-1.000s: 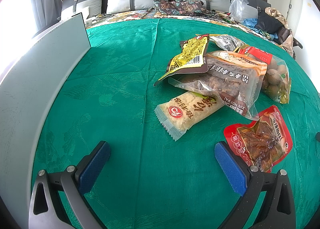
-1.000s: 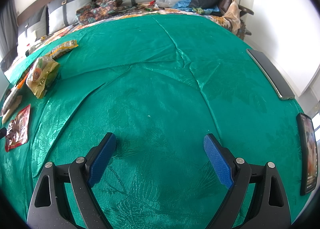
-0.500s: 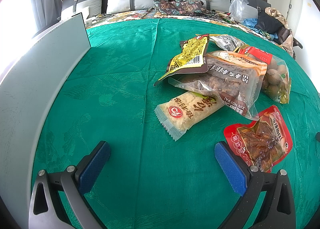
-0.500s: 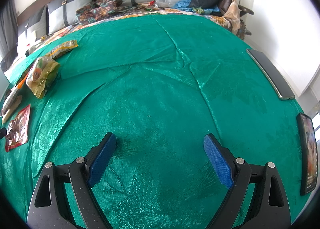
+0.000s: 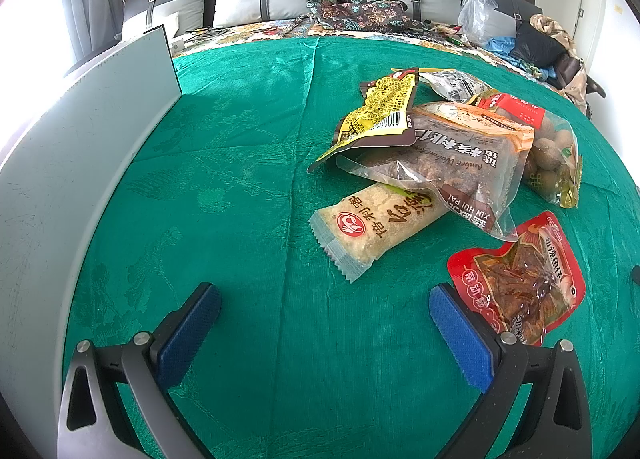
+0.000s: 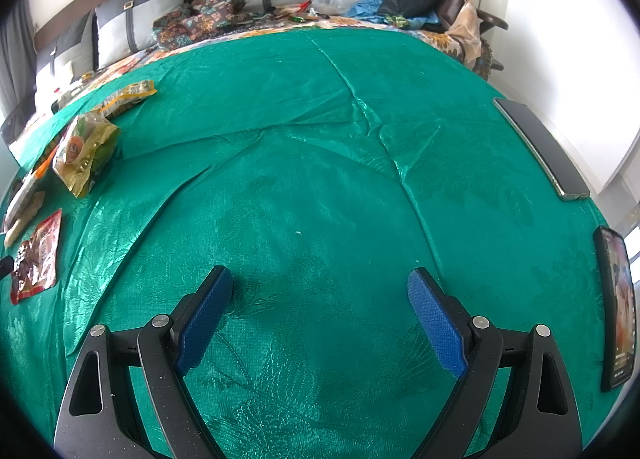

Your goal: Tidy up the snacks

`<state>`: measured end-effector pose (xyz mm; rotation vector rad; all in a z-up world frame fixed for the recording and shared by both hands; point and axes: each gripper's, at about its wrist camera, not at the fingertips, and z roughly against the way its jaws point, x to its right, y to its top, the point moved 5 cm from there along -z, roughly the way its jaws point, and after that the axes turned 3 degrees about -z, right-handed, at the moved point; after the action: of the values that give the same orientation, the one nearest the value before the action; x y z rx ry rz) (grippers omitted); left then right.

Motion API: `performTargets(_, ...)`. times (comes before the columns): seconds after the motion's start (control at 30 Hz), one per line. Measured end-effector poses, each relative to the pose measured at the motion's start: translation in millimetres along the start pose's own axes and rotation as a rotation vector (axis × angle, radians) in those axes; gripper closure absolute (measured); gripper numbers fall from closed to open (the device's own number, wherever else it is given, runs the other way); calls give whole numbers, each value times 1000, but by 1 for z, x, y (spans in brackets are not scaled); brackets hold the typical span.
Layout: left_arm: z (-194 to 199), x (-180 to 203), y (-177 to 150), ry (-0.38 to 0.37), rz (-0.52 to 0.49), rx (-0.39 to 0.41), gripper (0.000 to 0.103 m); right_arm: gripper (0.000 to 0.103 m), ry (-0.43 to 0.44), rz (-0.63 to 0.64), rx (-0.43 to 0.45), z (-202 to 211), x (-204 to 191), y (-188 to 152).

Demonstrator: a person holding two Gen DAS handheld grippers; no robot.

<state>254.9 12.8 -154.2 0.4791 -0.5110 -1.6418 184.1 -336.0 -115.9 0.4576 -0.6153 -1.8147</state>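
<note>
The left gripper (image 5: pixel 325 301) hovers over a green cloth (image 5: pixel 240 179), jaws spread wide and empty. Just beyond its right jaw lies a red snack pouch (image 5: pixel 520 275); ahead, a pale cracker packet (image 5: pixel 376 225), then a clear walnut bag (image 5: pixel 460 163) and yellow packet (image 5: pixel 380 111). The right gripper (image 6: pixel 320 289), jaws also wide and empty, faces bare cloth; two phones (image 6: pixel 540 147) lie far right.
</note>
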Motion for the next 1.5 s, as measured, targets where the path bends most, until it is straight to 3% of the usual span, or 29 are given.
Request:
performTargets(0.07,2,1,-2,-10,-17,-26,0,11,0,0,0,-1,1,0)
performTargets(0.17,9,-3,-4,-24,-9,-127,1,11,0,0,0,-1,0,0)
performTargets(0.2,16,-5,-2,-41,8,-118,1,11,0,0,0,0,0,0)
performTargets(0.3,51,-12,37,-178,22,55,0,11,-1,1,0,-2,1,-1)
performTargets(0.37,51,-13,73,-214,21,71,0,11,0,1,0,0,0,-1)
performTargets(0.53,7,-8,136,-203,-4,11,0,11,0,1,0,-1,0,-1)
performTargets(0.7,-62,7,145,-117,-65,-133,0,11,0,1,0,-1,0,-1)
performTargets(0.77,-84,16,137,-70,-124,-195,0,11,0,0,0,-2,1,-1)
performTargets(0.83,-87,15,131,-89,-119,-192,7,11,0,0,0,-1,1,-1)
performTargets(0.87,-86,11,130,-116,-91,-187,33,11,0,1,0,-1,1,-1)
performTargets(0.9,-84,3,129,-137,-49,-186,48,11,0,1,0,-2,1,-1)
performTargets(1.07,-67,-29,103,-93,-11,-187,56,11,0,1,0,-2,1,-1)
performTargets(1.17,-38,-48,62,-20,-3,-184,56,11,-1,1,0,-2,1,-1)
performTargets(1.37,24,-66,-31,13,14,-189,49,11,0,1,0,-2,1,-1)
performTargets(1.43,34,-70,-50,11,29,-160,37,11,-1,1,0,0,0,-1)
performTargets(1.47,35,-71,-54,12,34,-153,20,11,-1,1,0,-1,1,-1)
performTargets(1.5,34,-74,-57,15,45,-150,12,11,-1,1,0,-1,1,-1)
